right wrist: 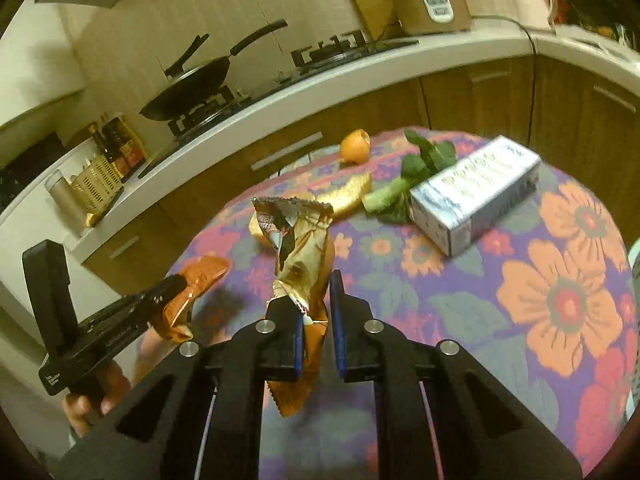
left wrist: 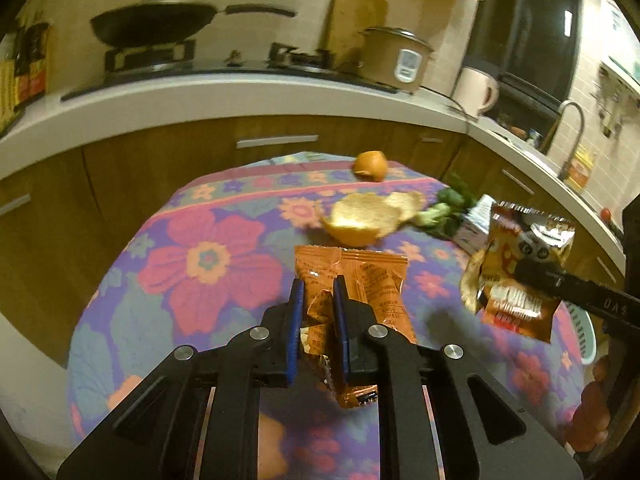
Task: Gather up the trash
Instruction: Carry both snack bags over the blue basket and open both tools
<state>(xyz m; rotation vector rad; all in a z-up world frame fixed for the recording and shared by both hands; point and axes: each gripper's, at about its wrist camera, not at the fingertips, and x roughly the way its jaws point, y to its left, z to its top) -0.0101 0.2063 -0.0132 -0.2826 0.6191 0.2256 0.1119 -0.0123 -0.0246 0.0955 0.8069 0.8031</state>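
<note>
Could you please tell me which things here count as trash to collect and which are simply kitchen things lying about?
Trash:
orange wrapper in left tongs
torn snack bag in right tongs
orange peels
vegetable scrap
carton, probably

Lying about:
frying pan
rice cooker
cutting board

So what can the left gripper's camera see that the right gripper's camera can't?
Only the left wrist view shows the sink tap and the dark window. Only the right wrist view shows the bottles beside the stove and the whole milk carton. Both show the orange wrapper in the left gripper, the snack bag in the right gripper, orange peel, greens, the pan and the rice cooker.
</note>
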